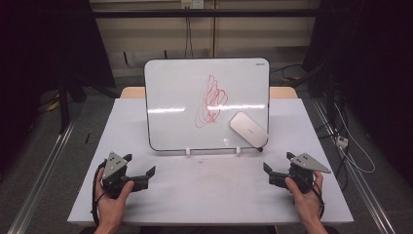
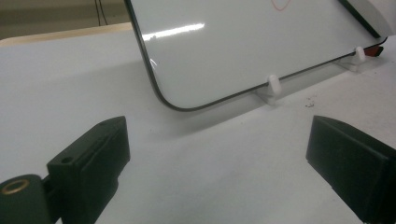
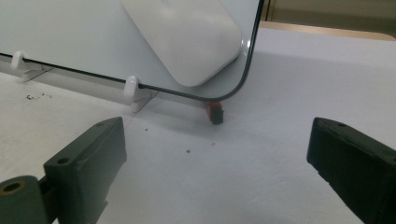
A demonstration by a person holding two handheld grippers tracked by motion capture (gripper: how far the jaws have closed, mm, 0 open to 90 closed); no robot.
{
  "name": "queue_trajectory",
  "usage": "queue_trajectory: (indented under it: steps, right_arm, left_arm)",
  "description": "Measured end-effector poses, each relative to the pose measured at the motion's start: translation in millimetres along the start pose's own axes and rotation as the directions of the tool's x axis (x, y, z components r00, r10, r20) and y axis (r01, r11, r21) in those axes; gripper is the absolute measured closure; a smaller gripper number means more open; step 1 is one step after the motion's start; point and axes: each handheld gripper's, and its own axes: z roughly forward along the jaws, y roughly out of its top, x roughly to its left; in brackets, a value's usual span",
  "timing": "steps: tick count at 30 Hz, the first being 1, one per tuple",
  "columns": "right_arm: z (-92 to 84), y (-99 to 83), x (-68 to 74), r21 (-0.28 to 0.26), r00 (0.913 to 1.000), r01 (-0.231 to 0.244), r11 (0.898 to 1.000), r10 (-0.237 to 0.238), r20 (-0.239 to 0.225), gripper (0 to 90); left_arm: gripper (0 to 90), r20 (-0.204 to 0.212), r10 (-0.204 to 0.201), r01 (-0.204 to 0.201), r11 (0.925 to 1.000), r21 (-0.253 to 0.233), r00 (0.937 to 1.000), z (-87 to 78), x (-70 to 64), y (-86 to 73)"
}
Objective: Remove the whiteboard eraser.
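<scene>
Both tongs rest low on the table [image 1: 209,195], one in each hand, and both stand wide with nothing between the jaws. The left gripper [image 1: 141,171] sits near the front left of the table, jaws pointing toward 2 o'clock. The right gripper [image 1: 275,170] sits near the front right, jaws pointing toward 10 o'clock. In the right gripper view its two black jaws frame bare tabletop, and the same holds in the left gripper view.

The work at hand looks like wiping the red scribble [image 1: 209,100] off the whiteboard [image 1: 175,107], so the eraser [image 1: 249,128] is the thing to fetch. A good way to do this, I judge, is to bring the right gripper in along the eraser's short side, jaws kept wide until they straddle its edges, then close gently; the board leans on two small white clips [image 3: 131,86] and a hard push could tip it.

From the right gripper the eraser lies at about 11 o'clock, near but apart, stuck flat on the board's lower right corner [image 3: 187,37]. From the left gripper it lies at 2 o'clock, well apart. A small red and black piece, perhaps a marker's end, [image 3: 215,112] pokes out under that corner.
</scene>
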Motion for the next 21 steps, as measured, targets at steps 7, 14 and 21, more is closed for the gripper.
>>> queue_trajectory:
  steps: [7,14,21]
  right_arm:
    - [1.5,-0.2,-0.8,-0.005,0.9999,-0.006,1.000,0.006,-0.011,5.6]
    - [4.3,-1.8,1.5,0.009,0.9996,0.027,1.000,-0.027,-0.009,5.6]
    - [6.6,0.7,5.6,0.007,0.9989,0.041,0.999,-0.041,-0.021,6.0]
  left_arm:
    - [4.8,-0.004,0.016,-0.016,0.9999,0.007,0.9999,1.6,-3.2,0.3]
    - [4.8,-0.012,0.022,-0.022,0.9997,0.012,0.9997,1.0,-5.1,0.0]
    - [5.2,-0.014,0.020,-0.020,0.9997,0.014,0.9997,0.3,-4.8,0.0]
